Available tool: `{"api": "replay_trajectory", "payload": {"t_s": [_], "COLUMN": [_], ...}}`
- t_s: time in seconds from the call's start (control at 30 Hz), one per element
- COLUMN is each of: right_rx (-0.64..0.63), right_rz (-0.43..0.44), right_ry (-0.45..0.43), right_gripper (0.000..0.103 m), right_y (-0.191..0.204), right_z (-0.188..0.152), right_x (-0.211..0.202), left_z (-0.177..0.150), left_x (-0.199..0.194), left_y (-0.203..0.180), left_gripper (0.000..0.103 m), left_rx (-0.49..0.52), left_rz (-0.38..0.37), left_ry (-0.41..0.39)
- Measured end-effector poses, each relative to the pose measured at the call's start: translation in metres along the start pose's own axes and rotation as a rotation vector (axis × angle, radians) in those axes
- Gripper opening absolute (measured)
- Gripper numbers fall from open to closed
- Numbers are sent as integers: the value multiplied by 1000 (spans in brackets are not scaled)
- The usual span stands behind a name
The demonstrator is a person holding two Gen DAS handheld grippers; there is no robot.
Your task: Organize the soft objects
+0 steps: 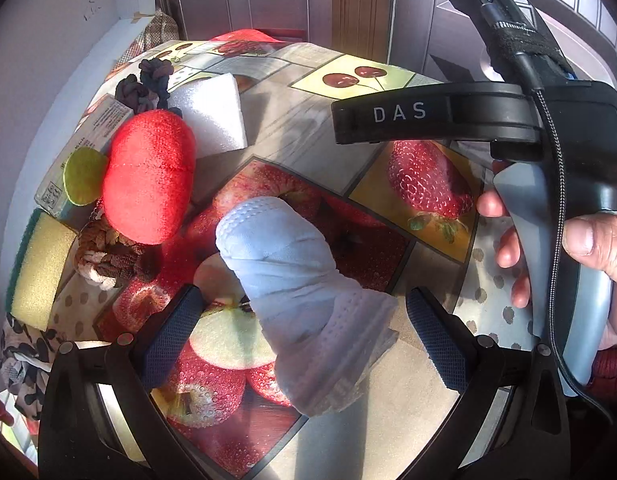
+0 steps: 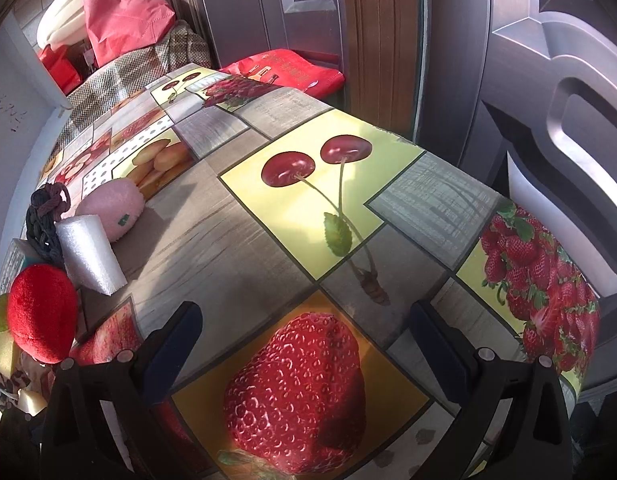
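Observation:
A rolled white cloth [image 1: 296, 280] lies on the fruit-print tablecloth [image 1: 388, 224], between the fingers of my left gripper [image 1: 306, 332]. That gripper is open, with both pads clear of the cloth. To the left sit a red plush fruit [image 1: 148, 176] with a green leaf, a white foam block [image 1: 208, 116], a dark knotted rope [image 1: 148, 80], a brown knotted rope [image 1: 108, 256] and a yellow sponge [image 1: 40, 268]. My right gripper [image 2: 308, 340] is open over a printed strawberry, holding nothing. In its view, the red plush fruit [image 2: 42, 312], foam block [image 2: 90, 252] and a pink plush [image 2: 110, 208] lie at the left.
A hand [image 1: 588, 240] holds the right tool's black body [image 1: 428, 114] at the right of the left wrist view. A flat printed box [image 1: 84, 144] lies under the plush fruit. Beyond the table's far edge are a red bag [image 2: 124, 12], a red cloth [image 2: 284, 68] and a door [image 2: 548, 80].

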State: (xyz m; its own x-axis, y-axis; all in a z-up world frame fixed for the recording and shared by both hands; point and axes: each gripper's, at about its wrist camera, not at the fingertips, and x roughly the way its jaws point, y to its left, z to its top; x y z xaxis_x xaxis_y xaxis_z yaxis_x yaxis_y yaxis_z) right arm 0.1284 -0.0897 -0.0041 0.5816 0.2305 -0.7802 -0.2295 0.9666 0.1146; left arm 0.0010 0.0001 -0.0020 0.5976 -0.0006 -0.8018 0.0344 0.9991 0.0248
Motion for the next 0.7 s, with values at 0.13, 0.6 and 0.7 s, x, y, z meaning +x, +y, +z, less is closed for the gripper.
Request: {"api": "replay_trajectory", "payload": {"t_s": [0.13, 0.6, 0.7], "right_rx": [1, 7, 11], "right_rz": [2, 15, 21], "right_ry": [-1, -6, -8], "right_gripper": [103, 103, 103], "right_y": [1, -2, -2], "right_z": [0, -1, -1], "right_x": [0, -2, -3], "left_z": [0, 0, 0], "left_x": [0, 0, 0], "left_y": [0, 0, 0], "left_gripper": [102, 102, 102], "left_rx": [0, 0, 0], "left_rz": [0, 0, 0], "left_ry": [0, 0, 0]}}
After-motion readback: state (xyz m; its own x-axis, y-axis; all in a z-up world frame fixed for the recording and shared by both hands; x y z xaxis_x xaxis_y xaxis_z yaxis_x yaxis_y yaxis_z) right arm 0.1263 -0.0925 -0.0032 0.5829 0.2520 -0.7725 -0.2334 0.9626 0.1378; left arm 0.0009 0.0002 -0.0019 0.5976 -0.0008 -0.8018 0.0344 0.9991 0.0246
